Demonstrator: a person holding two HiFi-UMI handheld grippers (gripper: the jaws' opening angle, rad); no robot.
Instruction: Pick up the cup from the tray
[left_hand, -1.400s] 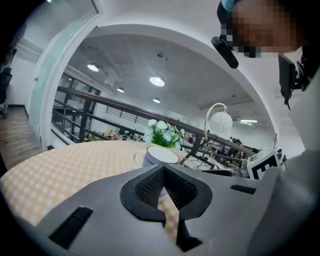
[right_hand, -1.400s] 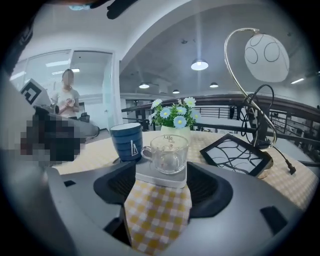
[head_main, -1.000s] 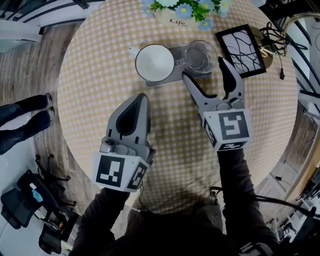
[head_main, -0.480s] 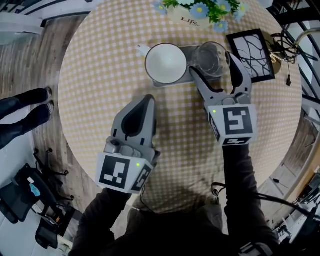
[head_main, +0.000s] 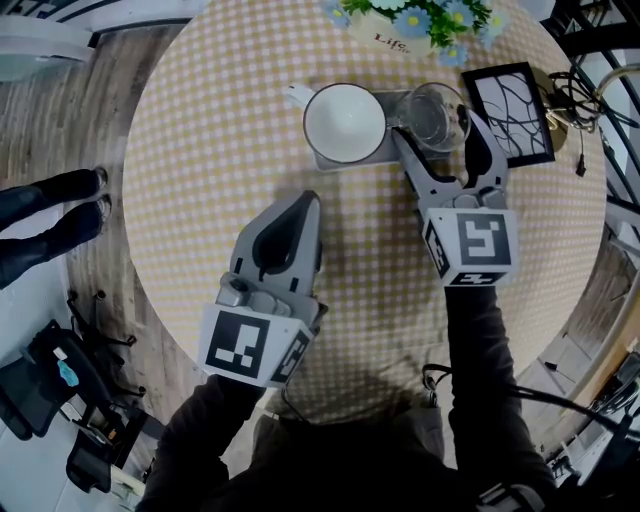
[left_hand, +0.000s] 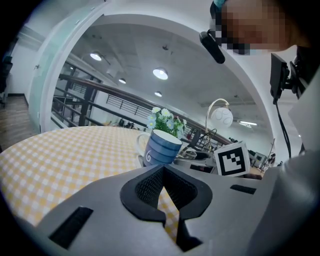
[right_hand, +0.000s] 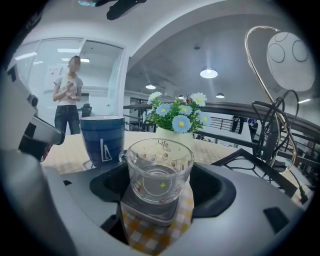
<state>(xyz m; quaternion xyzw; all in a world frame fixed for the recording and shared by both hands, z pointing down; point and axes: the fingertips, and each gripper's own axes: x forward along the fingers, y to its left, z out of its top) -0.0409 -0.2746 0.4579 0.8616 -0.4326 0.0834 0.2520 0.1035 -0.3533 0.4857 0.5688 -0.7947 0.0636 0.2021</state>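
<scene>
Clear glass cup (right_hand: 159, 167) stands on small grey tray (right_hand: 150, 214) | right hand-held gripper (head_main: 438, 130) spread wide, jaws flanking cup, not yet touching | advice: centre cup, close gently below rim, lift straight, clear of blue striped mug (right_hand: 102, 137) | left hand-held gripper (head_main: 303, 205) closed, empty, over checked worktop (head_main: 200, 150)

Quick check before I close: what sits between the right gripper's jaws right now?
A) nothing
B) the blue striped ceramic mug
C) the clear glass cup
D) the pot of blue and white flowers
C: the right gripper view shows the clear glass cup between the open jaws of the right gripper, with gaps on both sides; the blue striped ceramic mug stands beside it on the grey tray.
</scene>
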